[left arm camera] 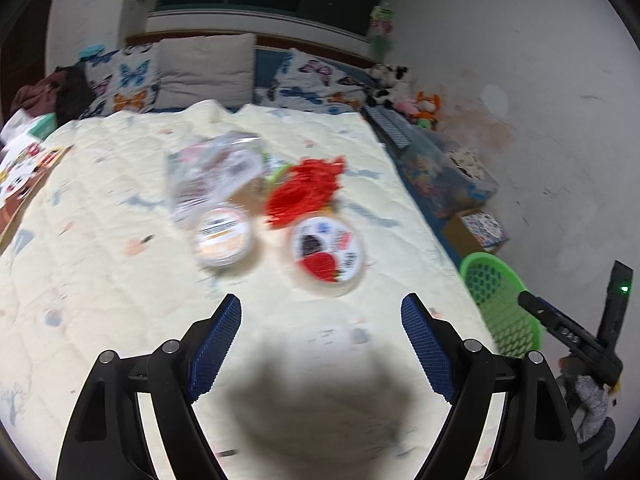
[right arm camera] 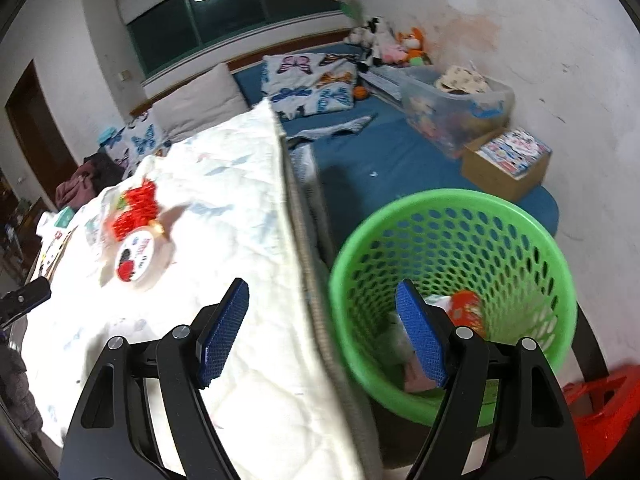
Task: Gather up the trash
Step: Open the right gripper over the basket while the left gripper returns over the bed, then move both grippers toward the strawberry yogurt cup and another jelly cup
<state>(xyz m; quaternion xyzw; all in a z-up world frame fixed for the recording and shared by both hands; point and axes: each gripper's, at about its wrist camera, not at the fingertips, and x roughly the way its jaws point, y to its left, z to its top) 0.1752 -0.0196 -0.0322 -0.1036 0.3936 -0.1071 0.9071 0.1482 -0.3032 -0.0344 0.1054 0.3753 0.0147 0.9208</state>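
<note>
Jaws of the left gripper (left arm camera: 321,340) stand wide and empty at lower centre of the left wrist view, facing two round tubs (left arm camera: 327,254) and a red wrapper (left arm camera: 306,192) mid-frame on the quilt (left arm camera: 100,240). Right gripper (right arm camera: 322,330) jaws, equally empty in the right wrist view, straddle the quilt edge and the green basket (right arm camera: 452,216) at lower right, which holds scraps. Judged step: between deposits; next, close on a tub.

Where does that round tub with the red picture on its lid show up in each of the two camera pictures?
Left wrist view: the tub lies centre, on the cream quilt, ahead of the open fingers.
Right wrist view: the tub sits at left, on the quilt.
Shared landmark: the green basket.
</note>
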